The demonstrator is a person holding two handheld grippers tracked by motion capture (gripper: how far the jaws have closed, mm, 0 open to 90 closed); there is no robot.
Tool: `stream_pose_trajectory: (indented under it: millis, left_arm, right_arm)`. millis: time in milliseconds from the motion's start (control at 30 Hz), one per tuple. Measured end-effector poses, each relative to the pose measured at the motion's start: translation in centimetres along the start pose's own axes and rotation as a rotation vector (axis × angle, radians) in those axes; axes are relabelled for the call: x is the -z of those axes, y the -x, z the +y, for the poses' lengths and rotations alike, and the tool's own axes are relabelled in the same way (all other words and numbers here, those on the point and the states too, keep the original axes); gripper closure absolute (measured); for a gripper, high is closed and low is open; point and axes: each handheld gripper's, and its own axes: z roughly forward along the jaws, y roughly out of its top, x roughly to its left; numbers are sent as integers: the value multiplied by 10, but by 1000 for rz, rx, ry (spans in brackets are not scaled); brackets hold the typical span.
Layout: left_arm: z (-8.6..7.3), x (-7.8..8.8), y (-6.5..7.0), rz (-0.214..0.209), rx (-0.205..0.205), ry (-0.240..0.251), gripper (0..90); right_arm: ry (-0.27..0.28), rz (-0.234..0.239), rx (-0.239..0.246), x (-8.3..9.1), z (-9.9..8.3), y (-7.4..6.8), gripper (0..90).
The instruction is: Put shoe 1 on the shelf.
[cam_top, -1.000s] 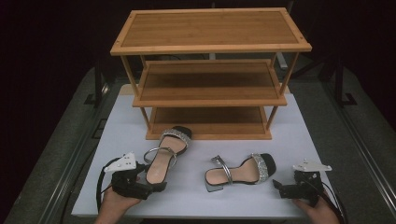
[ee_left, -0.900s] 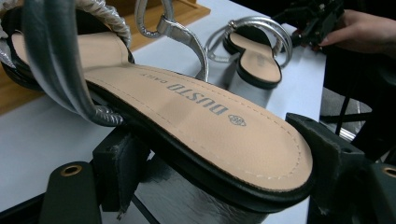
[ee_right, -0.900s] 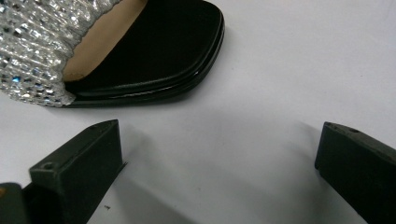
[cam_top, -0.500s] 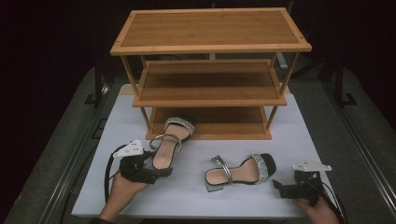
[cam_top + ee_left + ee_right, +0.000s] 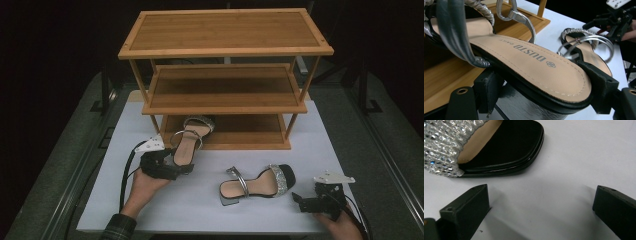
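A tan sandal with silver straps (image 5: pixel 187 145) has its heel between the jaws of my left gripper (image 5: pixel 179 170), which is shut on it. Its toe reaches onto the bottom board (image 5: pixel 245 131) of the wooden three-tier shelf. In the left gripper view the sandal's insole (image 5: pixel 536 67) lies across my left gripper (image 5: pixel 541 100), a jaw pressed on each side of the heel. The matching sandal (image 5: pixel 260 182) lies on its side on the white table. My right gripper (image 5: pixel 301 200) rests just right of its toe, open, with nothing between the jaws. The black toe (image 5: pixel 506 147) lies just beyond my right gripper (image 5: pixel 541 202).
The shelf's top (image 5: pixel 225 30) and middle (image 5: pixel 225 87) boards are bare. The white table top (image 5: pixel 200 210) ends close to both hands at the front. Dark floor and stand legs (image 5: pixel 105 90) surround the table. In the left gripper view the second sandal (image 5: pixel 584 47) and the right gripper (image 5: pixel 616 22) lie beyond.
My left gripper has carried the sandal away from the front edge toward the shelf, and its toe now lies on the bottom board. The right gripper and second sandal have not moved.
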Motion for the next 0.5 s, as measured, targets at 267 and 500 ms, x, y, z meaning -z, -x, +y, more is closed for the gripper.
stream_pose_trajectory:
  millis: [267,500]
  left_arm:
    - [7,-21,-14,3,2,-8,236]
    - [9,-46,-35,14,33,4,236]
  right_arm:
    - [1,1,-1,0,0,0,2]
    - [2,1,-1,0,0,0,2]
